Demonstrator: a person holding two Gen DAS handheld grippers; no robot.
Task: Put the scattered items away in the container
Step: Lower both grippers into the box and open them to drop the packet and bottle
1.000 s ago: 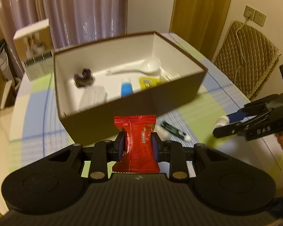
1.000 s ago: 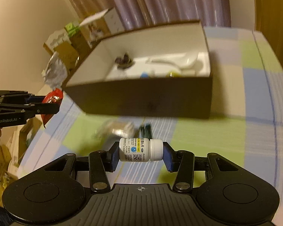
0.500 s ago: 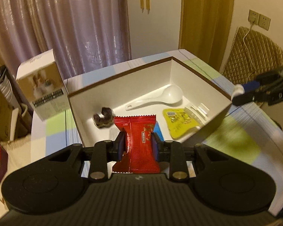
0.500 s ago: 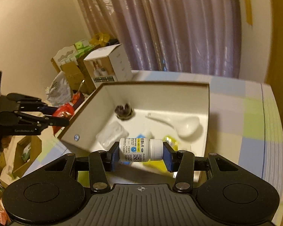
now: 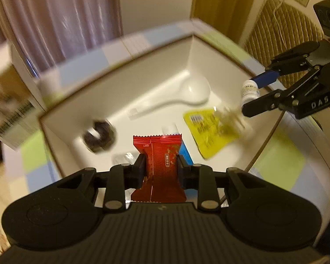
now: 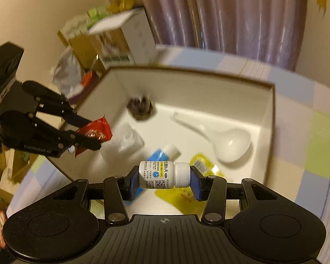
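Observation:
A brown box with white inside [image 5: 55, 149] [image 6: 272, 110] stands on the checked tablecloth. My left gripper [image 5: 159, 165] is shut on a red snack packet [image 5: 158, 154] and holds it over the box's near edge; it also shows in the right wrist view [image 6: 92, 136]. My right gripper [image 6: 164, 179] is shut on a small white pill bottle [image 6: 162, 175], held sideways above the box; it also shows in the left wrist view [image 5: 256, 95]. Inside lie a white spoon [image 6: 228, 143], a yellow sachet [image 5: 211, 129], a blue tube [image 6: 158, 156], a dark hair tie [image 5: 99, 135] and a clear wrapper [image 6: 125, 140].
A white product carton [image 6: 125, 41] stands on the table behind the box's left corner. Curtains hang behind the table. A quilted chair back [image 5: 281, 35] is at the far right. Bags and boxes [image 6: 70, 74] pile up beyond the table's left side.
Both grippers have moved forward and closer over the open box, each still holding its item. The box interior now fills more of both views.

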